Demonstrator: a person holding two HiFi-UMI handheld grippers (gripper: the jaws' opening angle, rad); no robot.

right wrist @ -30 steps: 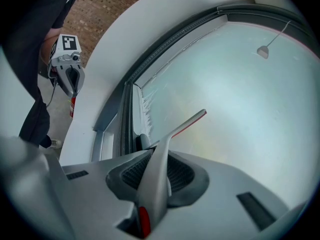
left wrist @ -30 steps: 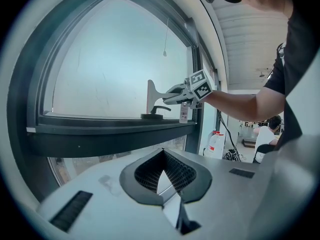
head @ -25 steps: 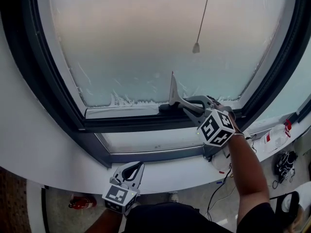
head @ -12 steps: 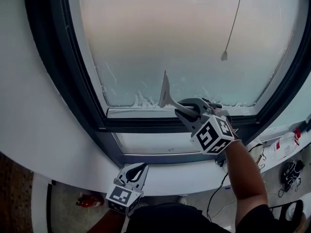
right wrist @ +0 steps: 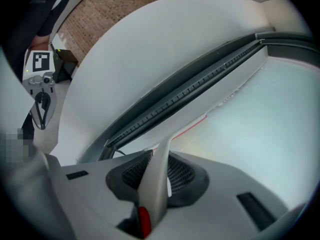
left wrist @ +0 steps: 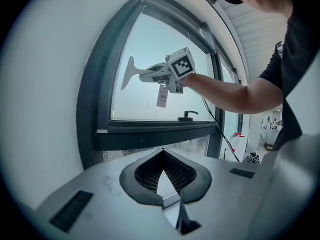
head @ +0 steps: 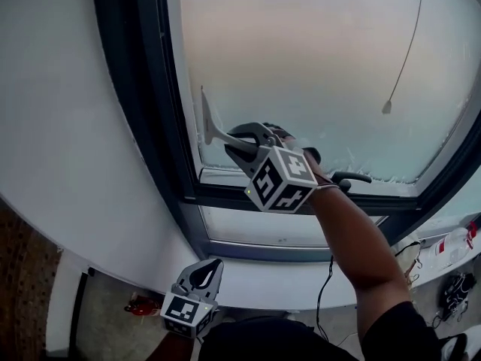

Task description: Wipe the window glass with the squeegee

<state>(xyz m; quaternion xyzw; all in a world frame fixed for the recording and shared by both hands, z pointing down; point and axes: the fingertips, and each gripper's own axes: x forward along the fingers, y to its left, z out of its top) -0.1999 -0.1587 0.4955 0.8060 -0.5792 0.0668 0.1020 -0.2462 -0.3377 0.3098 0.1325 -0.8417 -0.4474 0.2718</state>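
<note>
Up at the left edge of the window glass [head: 323,59], the squeegee [head: 206,122] stands with its blade upright, pressed to the pane just beside the dark window frame [head: 146,111]. The right gripper [head: 239,143] has the handle, with its jaws clamped tight on it. In the right gripper view the pale handle runs straight up between the dark ribbed pads, a red end showing nearest the camera. The arm reaches in from the near right, marker cube turned toward us. The pane looks fogged, with white streaks along its bottom edge to the right of the blade. A window handle [head: 352,177] sits on the lower frame, right of the gripper. A thin cord [head: 406,51] hangs down in front of the glass farther right, well apart from the blade. Down low, the left gripper [head: 203,275] hangs close to the person's body, near the white sill [head: 285,284] and well apart from the squeegee. Its jaws are pressed together at the tips with nothing between them, and its own view looks up at the right gripper and the blade against the glass
</note>
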